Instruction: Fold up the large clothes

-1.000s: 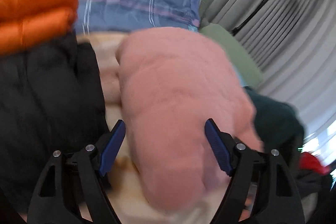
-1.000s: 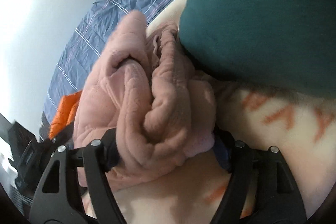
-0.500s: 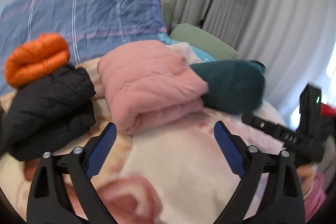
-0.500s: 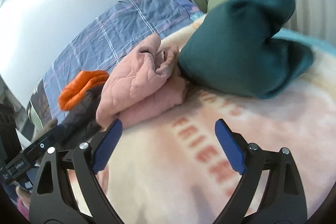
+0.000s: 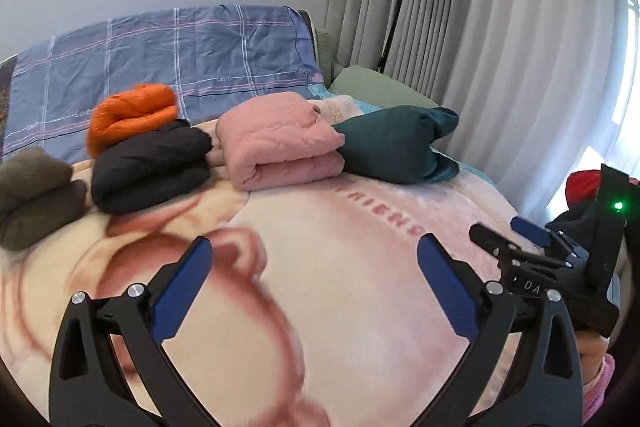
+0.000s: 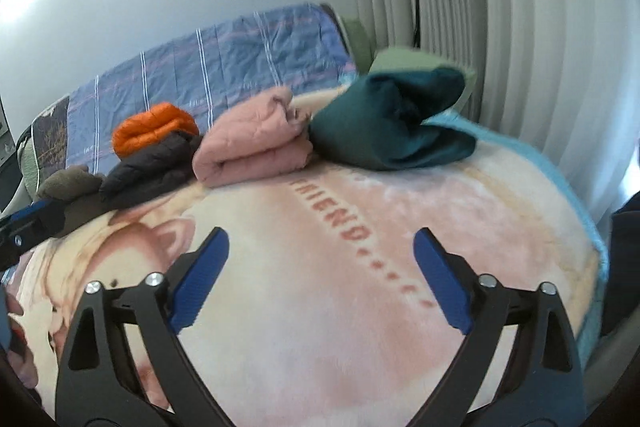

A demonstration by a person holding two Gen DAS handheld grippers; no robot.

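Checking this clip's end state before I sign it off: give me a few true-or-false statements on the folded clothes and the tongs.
1. The folded pink quilted garment lies between the dark teal bundle and the black puffer jacket. True.
2. The orange puffer garment lies under the black one. False: it sits on top.
3. The left tongs grip the pink garment. False: open, holding nothing.
4. The right tongs are open over the cream printed blanket. True.

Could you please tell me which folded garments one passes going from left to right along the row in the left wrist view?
Brown-grey fleece → black puffer jacket with the orange jacket on top of it → pink garment → teal garment.
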